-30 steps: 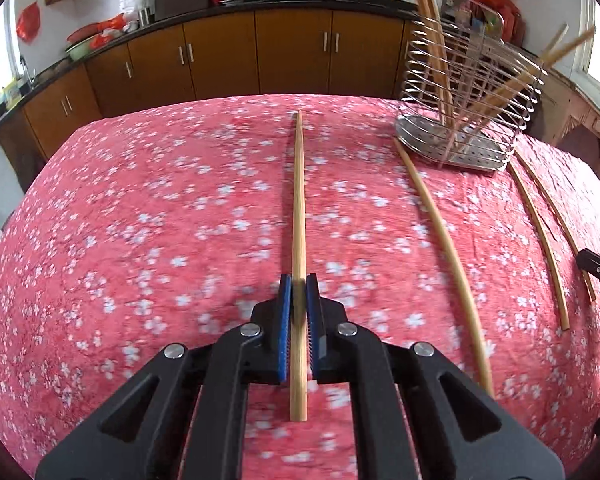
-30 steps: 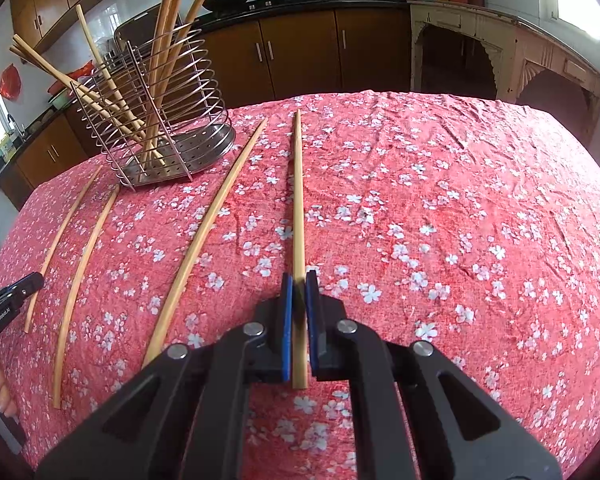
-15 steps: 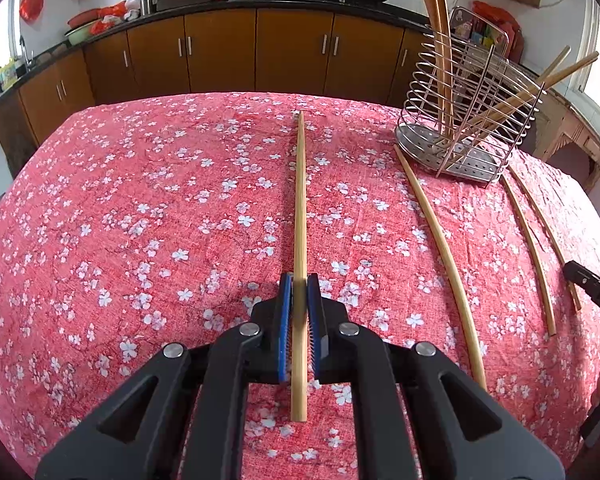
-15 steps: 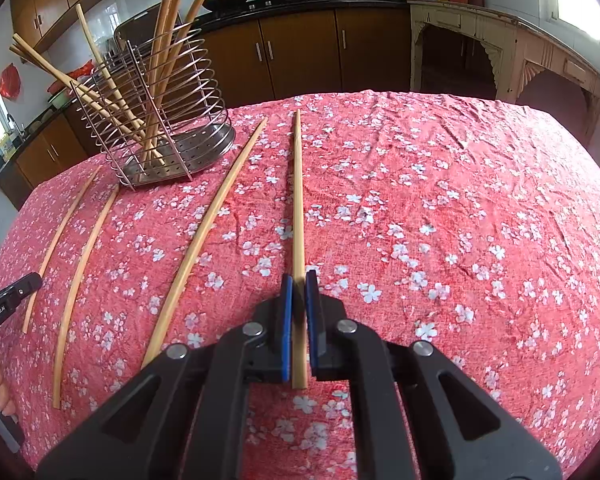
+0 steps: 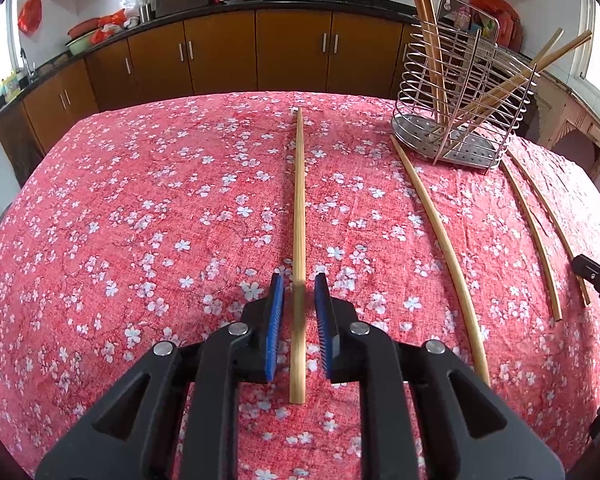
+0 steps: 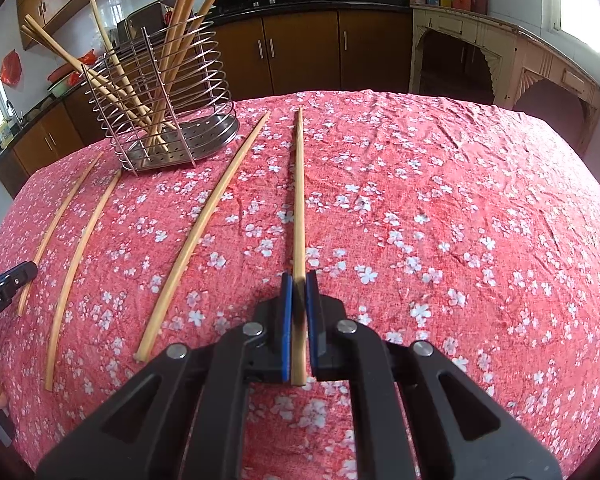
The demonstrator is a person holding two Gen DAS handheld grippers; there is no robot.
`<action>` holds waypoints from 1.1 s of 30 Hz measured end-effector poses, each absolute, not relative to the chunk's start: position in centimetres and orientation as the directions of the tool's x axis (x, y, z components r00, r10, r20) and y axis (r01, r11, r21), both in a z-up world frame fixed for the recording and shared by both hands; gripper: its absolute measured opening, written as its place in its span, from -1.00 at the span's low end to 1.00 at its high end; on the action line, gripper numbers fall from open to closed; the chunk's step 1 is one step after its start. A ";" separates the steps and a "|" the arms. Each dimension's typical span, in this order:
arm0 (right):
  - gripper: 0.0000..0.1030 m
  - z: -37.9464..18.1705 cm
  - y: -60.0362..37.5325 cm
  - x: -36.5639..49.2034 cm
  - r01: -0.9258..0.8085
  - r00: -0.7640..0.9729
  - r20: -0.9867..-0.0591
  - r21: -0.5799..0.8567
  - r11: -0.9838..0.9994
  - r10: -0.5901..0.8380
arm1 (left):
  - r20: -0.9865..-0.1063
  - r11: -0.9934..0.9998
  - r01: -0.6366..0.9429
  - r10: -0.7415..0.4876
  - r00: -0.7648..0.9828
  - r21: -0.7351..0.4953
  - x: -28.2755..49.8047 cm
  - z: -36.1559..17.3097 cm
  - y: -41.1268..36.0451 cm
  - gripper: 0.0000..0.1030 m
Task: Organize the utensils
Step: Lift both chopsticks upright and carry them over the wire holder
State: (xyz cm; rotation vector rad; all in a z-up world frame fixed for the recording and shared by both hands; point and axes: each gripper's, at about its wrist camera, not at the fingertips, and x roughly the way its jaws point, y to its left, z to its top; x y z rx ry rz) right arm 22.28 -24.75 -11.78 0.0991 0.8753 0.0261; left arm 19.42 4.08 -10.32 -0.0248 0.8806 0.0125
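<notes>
My left gripper [image 5: 299, 285] has its blue pads apart on either side of a long wooden chopstick [image 5: 299, 208] that lies on the red flowered cloth [image 5: 140, 220]. My right gripper [image 6: 299, 280] is shut on another chopstick [image 6: 299, 200] that points away over the cloth. A wire utensil holder [image 5: 460, 100] with several chopsticks in it stands at the far right in the left wrist view, and at the far left in the right wrist view [image 6: 164, 100].
Three loose chopsticks lie on the cloth near the holder: one [image 6: 204, 236] beside the held one, two more [image 6: 80, 264] further left. The other gripper's tip [image 6: 8, 284] shows at the left edge. Brown kitchen cabinets [image 5: 260, 52] stand behind the table.
My left gripper's jaws have opened and let go of the chopstick, which now lies on the cloth. My right gripper stays shut on its chopstick.
</notes>
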 end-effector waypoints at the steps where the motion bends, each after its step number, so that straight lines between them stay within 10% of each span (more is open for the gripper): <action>1: -0.85 -11.8 -24.7 22.3 0.017 0.641 -0.765 0.098 0.995 0.064 | -0.771 1.000 -0.021 0.003 0.637 -0.014 19.4 -10.3 4.1 -0.70; 10: -0.85 -9.1 -25.4 19.8 -0.006 0.729 -0.683 0.066 0.998 0.049 | -0.729 1.000 0.012 -0.026 0.684 -0.024 17.5 -8.4 5.0 -0.87; 25: -0.85 2.9 -27.9 14.8 -0.033 0.948 -0.311 0.109 0.994 0.065 | -0.350 0.991 0.079 -0.111 0.930 -0.105 12.4 3.4 6.9 -0.87; 33: -0.85 3.7 -28.1 15.5 -0.025 0.956 -0.288 0.117 0.993 0.058 | -0.340 0.989 0.057 -0.101 0.935 -0.137 14.2 4.0 6.9 -0.87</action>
